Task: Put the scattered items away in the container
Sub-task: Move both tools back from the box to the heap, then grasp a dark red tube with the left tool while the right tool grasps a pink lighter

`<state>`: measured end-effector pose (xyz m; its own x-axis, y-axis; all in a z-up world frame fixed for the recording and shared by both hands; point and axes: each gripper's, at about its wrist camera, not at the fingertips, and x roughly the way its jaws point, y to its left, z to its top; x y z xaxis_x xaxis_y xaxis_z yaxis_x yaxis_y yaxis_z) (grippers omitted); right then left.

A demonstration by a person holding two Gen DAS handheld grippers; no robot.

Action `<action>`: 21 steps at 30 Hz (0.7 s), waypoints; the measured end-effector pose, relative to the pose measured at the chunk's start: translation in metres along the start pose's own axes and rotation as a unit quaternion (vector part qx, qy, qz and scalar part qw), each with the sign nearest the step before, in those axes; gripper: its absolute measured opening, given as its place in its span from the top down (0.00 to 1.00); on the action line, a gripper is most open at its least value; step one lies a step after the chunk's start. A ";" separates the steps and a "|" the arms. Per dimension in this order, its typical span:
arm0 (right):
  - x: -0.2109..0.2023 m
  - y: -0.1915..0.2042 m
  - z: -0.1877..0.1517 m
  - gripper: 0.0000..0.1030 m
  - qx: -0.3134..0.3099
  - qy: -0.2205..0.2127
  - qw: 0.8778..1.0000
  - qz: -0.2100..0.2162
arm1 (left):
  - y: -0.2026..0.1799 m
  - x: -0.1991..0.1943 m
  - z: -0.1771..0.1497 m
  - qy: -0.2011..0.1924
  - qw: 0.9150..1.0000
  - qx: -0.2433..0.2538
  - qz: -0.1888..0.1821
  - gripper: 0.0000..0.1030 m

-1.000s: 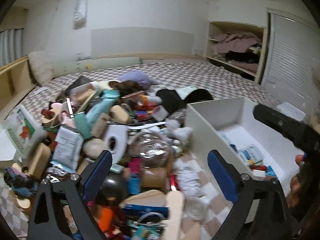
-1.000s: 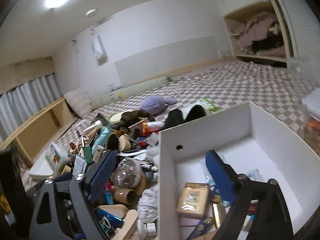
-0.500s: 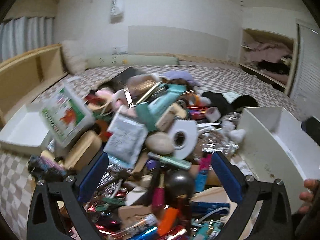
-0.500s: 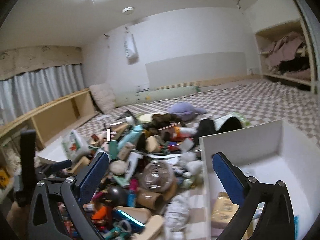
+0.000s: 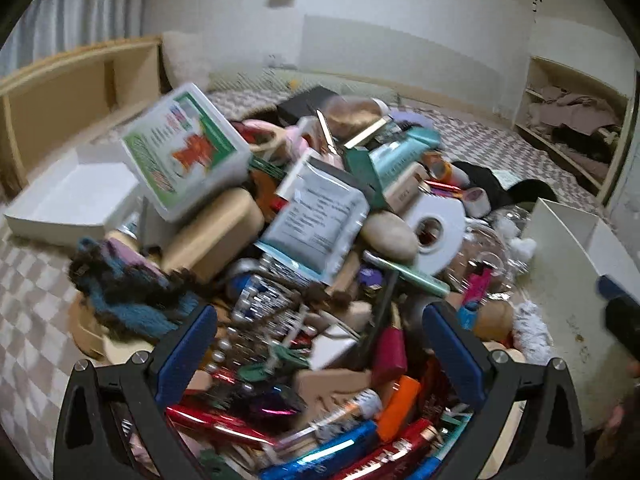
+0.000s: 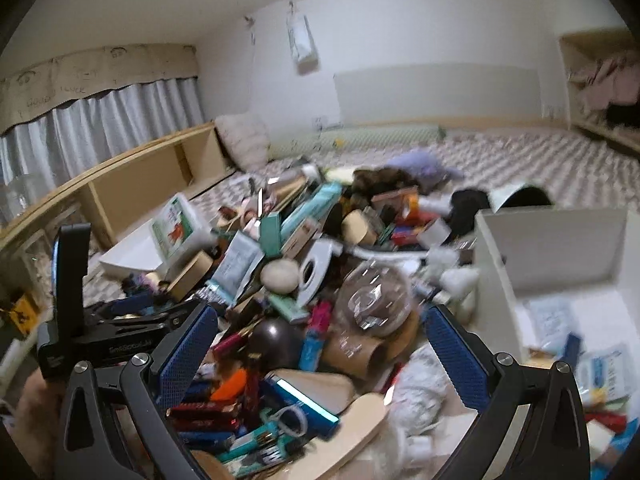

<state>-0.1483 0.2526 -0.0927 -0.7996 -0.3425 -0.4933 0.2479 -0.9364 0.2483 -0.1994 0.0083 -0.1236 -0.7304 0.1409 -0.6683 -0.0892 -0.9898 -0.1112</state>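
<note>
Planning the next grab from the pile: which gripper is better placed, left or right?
Left, probably. The left gripper hangs open low over the pile, with items between its fingers. The right gripper is open too, but sits higher and nearer the white container, better placed for dropping off.

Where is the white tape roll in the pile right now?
In the left wrist view the white tape roll sits right of centre in the pile, beside a beige stone-like lump on its left, short of the white container.
</note>
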 end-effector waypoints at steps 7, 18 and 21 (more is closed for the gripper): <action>0.021 -0.003 -0.014 0.00 0.013 0.042 0.999 -0.018 | -0.023 0.010 -0.016 0.038 0.998 0.045 -0.020 0.05; 0.045 -0.014 -0.028 0.12 0.042 0.095 0.995 0.006 | -0.026 0.003 -0.019 0.020 0.998 0.054 -0.028 0.27; 0.048 -0.014 -0.031 0.31 0.043 0.105 0.993 0.007 | -0.027 -0.001 -0.019 0.017 0.997 0.049 -0.053 0.35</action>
<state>-0.1736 0.2464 -0.1454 -0.6619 -0.3718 -0.6509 0.2029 -0.9248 0.3218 -0.1834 0.0348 -0.1340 -0.6903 0.2447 -0.6809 -0.2323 -0.9662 -0.1117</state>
